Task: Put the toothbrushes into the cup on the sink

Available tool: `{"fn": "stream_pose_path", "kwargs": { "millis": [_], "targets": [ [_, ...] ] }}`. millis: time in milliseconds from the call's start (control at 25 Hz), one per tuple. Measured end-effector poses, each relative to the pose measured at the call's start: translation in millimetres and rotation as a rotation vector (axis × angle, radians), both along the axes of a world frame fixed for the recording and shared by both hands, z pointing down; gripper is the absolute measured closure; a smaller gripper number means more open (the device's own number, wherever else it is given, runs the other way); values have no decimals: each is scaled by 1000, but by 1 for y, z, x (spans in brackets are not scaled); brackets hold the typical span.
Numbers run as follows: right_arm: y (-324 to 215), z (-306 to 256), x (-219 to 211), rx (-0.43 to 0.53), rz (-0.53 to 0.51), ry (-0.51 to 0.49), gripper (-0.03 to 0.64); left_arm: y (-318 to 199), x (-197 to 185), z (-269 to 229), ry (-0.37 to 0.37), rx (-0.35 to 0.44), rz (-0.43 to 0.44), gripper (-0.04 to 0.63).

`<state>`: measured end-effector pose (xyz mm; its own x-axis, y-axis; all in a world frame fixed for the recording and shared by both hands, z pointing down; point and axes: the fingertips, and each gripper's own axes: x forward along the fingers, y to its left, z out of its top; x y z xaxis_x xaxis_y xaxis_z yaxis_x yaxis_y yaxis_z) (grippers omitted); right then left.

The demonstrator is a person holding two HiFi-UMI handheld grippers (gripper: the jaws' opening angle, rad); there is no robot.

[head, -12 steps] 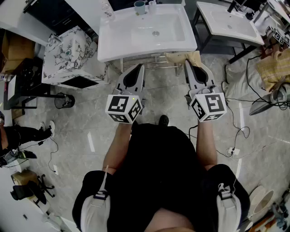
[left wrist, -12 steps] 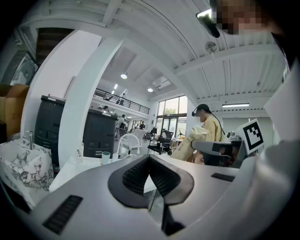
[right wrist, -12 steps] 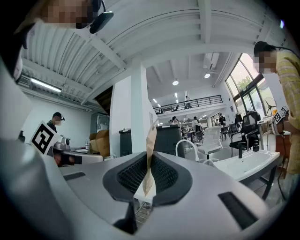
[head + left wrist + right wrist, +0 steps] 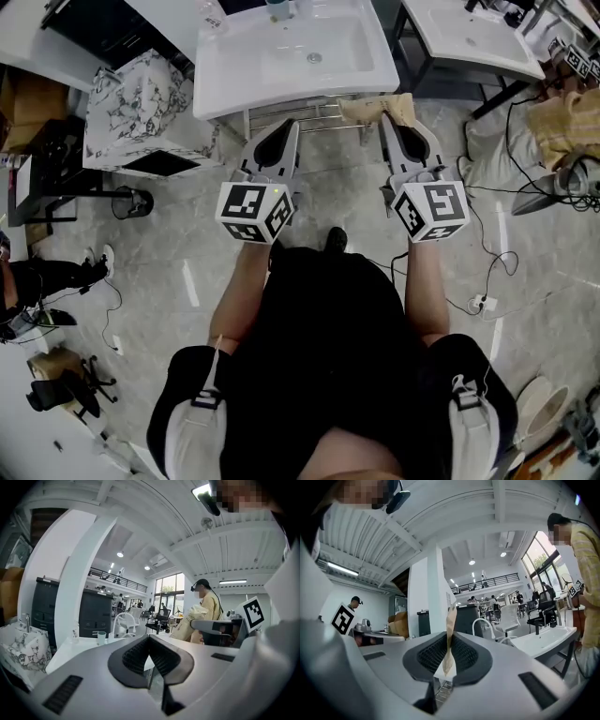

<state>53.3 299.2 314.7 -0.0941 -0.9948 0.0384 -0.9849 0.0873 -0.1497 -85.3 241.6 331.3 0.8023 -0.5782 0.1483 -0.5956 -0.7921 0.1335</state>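
Observation:
The cup (image 4: 278, 8) stands at the back rim of the white sink (image 4: 234, 89), cut by the head view's top edge. It also shows small in the left gripper view (image 4: 101, 637). No toothbrush can be made out in any view. My left gripper (image 4: 286, 127) hangs shut just short of the sink's front edge, its jaws together and empty (image 4: 149, 641). My right gripper (image 4: 386, 117) is level with it on the right, also shut (image 4: 449, 644). A beige cloth (image 4: 375, 107) on the rail under the sink shows as a thin strip (image 4: 451, 618) along the line where the right jaws meet.
A marble-patterned cabinet (image 4: 141, 103) stands left of the sink, with a black wastebasket (image 4: 131, 202) on the floor beside it. A second white sink (image 4: 469, 37) is at the right. Cables and a power strip (image 4: 480, 302) lie on the floor at the right. A person in yellow (image 4: 204, 609) stands nearby.
The sink and both grippers have slid slightly up and left in the head view. The grippers keep the same shut stance in front of the sink.

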Motion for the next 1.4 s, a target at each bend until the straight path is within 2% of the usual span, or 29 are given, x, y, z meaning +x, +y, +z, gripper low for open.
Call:
{"fn": "stream_pose_path", "kwargs": {
  "millis": [280, 520, 760, 920, 1200, 1400],
  "targets": [
    [5, 5, 14, -12, 1, 5, 566, 1, 4, -4, -8, 18, -26, 580],
    [-4, 28, 16, -55, 11, -5, 566, -8, -3, 15, -32, -21, -41, 580],
    [-29, 39, 26, -82, 45, -28, 566, -36, 5, 27, -33, -52, -16, 581],
    [-54, 36, 34, -102, 60, -20, 566, -63, 16, 28, -12, -74, -3, 580],
    [-127, 31, 46, -122, 76, 7, 566, -136, 37, 33, 16, -106, 29, 580],
    [-174, 27, 52, -128, 106, 3, 566, -189, 48, 32, 7, -109, 67, 580]
  ]
}}
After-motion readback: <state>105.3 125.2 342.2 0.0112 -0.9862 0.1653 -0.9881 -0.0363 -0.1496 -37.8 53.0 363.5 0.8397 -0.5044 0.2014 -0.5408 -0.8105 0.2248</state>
